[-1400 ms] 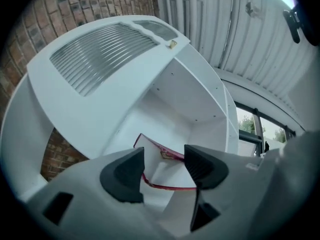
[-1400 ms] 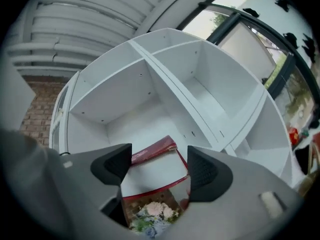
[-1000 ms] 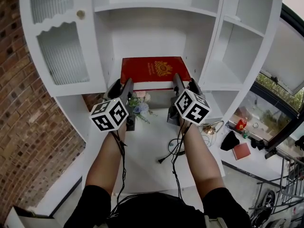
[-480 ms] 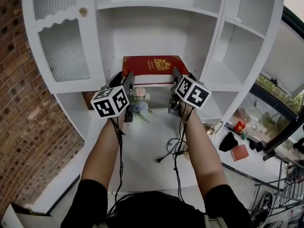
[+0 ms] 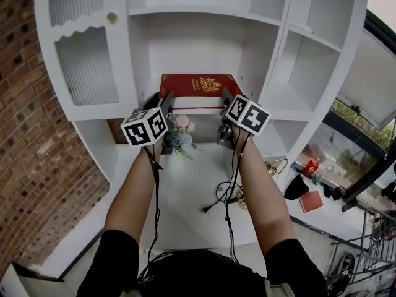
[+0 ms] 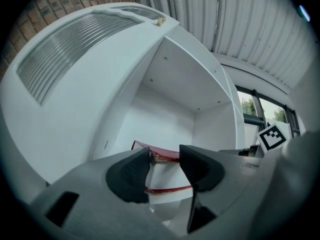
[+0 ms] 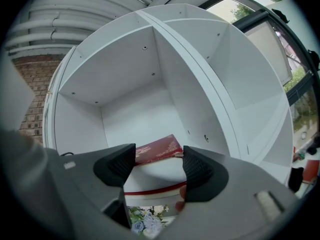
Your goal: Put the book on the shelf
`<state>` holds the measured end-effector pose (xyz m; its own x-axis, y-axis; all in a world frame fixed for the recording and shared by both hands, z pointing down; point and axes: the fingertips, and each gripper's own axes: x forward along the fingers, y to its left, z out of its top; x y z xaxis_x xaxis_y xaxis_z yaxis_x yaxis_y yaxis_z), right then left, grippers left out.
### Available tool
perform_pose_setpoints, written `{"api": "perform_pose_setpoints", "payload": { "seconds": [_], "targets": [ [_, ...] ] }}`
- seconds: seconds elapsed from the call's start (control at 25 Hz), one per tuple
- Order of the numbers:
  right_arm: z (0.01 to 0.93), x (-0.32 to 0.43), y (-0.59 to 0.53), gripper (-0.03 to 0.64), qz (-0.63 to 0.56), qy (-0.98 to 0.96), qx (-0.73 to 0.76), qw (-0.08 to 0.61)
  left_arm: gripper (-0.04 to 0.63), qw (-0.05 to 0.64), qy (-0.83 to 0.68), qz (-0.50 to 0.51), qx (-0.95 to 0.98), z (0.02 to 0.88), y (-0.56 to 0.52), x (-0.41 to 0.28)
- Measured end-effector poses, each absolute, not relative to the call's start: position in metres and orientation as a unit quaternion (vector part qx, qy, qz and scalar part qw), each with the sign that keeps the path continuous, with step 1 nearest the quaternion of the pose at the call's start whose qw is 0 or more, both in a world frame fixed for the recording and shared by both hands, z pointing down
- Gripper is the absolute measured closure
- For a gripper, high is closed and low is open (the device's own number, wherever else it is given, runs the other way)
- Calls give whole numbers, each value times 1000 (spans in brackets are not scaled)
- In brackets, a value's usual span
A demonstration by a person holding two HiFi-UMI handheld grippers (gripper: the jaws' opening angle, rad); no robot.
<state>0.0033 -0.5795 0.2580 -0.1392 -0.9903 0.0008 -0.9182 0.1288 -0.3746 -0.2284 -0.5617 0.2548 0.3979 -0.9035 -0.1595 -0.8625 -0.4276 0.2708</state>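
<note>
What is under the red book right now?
The red book lies flat on the floor of the shelf's middle compartment; flowers show on the level below. The book covers its own contact patch, so anything beneath it can't be seen.

The book (image 5: 199, 85) has both near corners hidden.

Flowers (image 5: 182, 135) stand on the white bench (image 5: 185, 187) near a black cable (image 5: 218, 204); a brick wall (image 5: 25, 141) rises left.
</note>
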Motion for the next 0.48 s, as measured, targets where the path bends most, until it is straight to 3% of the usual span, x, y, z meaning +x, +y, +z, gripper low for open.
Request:
{"api": "perform_pose_setpoints", "payload": {
  "seconds": [0.16, 0.36, 0.48],
  "targets": [
    [252, 5, -569, 289, -118, 752, -632, 145, 402, 63, -533, -148, 831, 250, -553, -231],
    [223, 13, -533, 291, -26, 754, -631, 181, 409, -37, -551, -140, 822, 218, -513, -230],
    [218, 7, -498, 366, 51, 753, -631, 178, 470, -97, -564, -122, 811, 214, -481, -225]
  ]
}}
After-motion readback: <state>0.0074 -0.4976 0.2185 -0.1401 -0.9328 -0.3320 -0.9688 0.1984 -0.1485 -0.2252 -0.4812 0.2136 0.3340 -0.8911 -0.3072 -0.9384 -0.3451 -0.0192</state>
